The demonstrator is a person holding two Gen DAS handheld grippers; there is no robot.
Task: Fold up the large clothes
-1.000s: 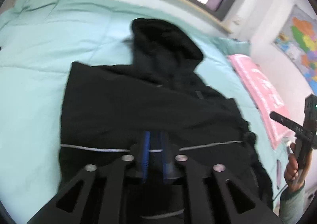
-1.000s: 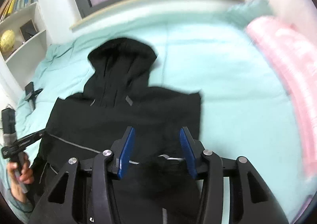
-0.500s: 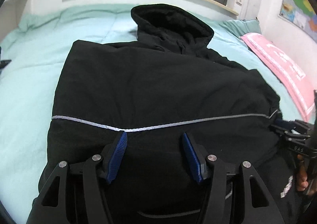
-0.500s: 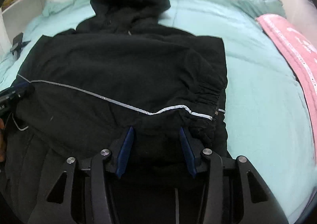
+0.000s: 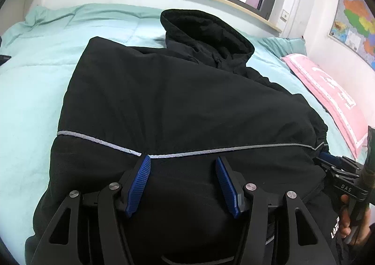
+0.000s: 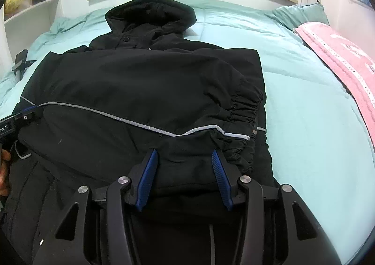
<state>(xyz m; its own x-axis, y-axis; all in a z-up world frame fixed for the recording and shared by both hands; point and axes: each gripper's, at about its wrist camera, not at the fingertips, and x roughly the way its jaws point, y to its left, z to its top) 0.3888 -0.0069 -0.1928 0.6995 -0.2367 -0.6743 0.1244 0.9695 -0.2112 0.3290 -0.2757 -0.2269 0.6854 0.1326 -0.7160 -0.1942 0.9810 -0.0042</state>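
A large black hooded jacket (image 5: pixel 187 101) lies on the bed with its hood (image 5: pixel 206 28) toward the window. Its lower part is folded up over the body, and a grey reflective stripe (image 5: pixel 234 147) runs across the fold. My left gripper (image 5: pixel 182 158) sits low over the near edge. Its blue pads stand well apart and free of the cloth beneath them. In the right wrist view the jacket (image 6: pixel 140 82) fills the middle. My right gripper (image 6: pixel 184 151) is shut on a thick bunch of fabric beside the gathered cuff (image 6: pixel 243 105).
The teal bedspread (image 5: pixel 35 77) extends to the left and far side, and teal bedspread (image 6: pixel 304 124) also shows on the right. A pink blanket (image 6: pixel 339 61) lies along the right edge. White shelves (image 6: pixel 30 7) and a small black object (image 6: pixel 22 61) are at the left. A hand (image 5: pixel 351 218) grips the other tool.
Both grippers came down onto the bed and the jacket's lower part settled folded over its body. The left jaws opened and let the fabric go. The right jaws kept their width.
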